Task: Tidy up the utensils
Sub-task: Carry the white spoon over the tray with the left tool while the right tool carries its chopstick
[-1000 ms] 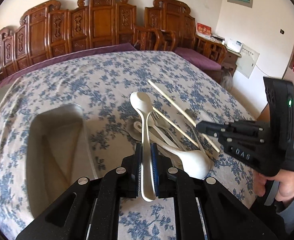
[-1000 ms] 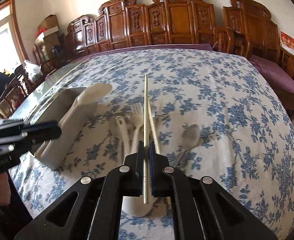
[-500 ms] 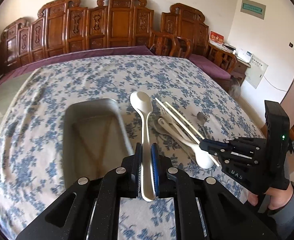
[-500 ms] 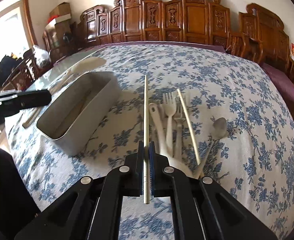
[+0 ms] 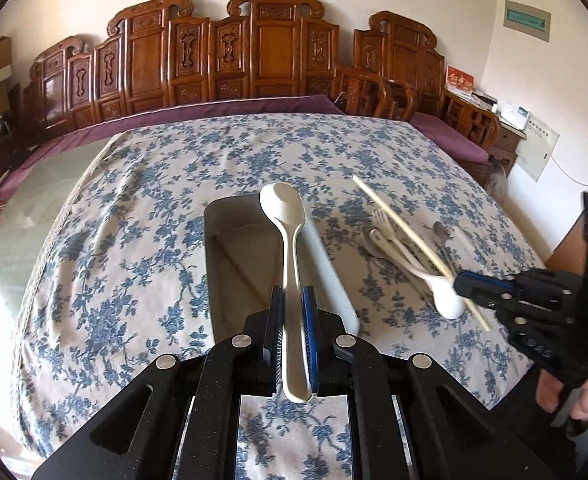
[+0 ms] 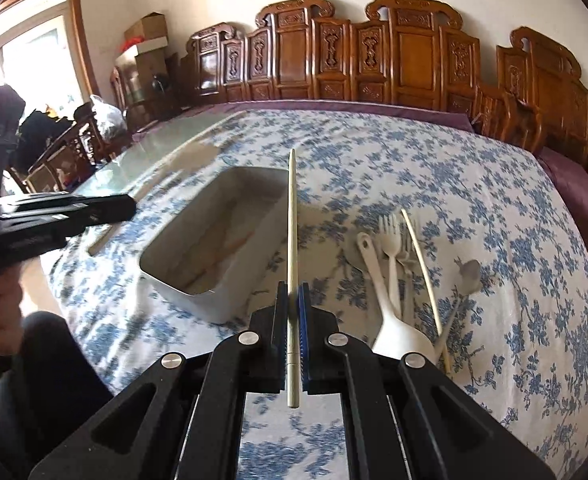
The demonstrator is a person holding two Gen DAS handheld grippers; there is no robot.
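Gripping a white spoon (image 5: 289,248), left gripper (image 5: 292,312) hung over the white bin (image 5: 336,276); right gripper (image 6: 293,308) clamped a chopstick (image 6: 292,232) beside it, w/ other utensils (image 6: 394,264) on tablecloth (image 6: 494,208).

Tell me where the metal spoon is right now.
In the right wrist view the metal spoon lies on the tablecloth at the right edge of the utensil pile, just right of the loose chopstick.

No writing can be read: the green sign (image 5: 526,20) high on the wall, the red card (image 5: 459,79) on the side cabinet and the white panel (image 5: 538,142) below them carry marks too small and blurred to make out.
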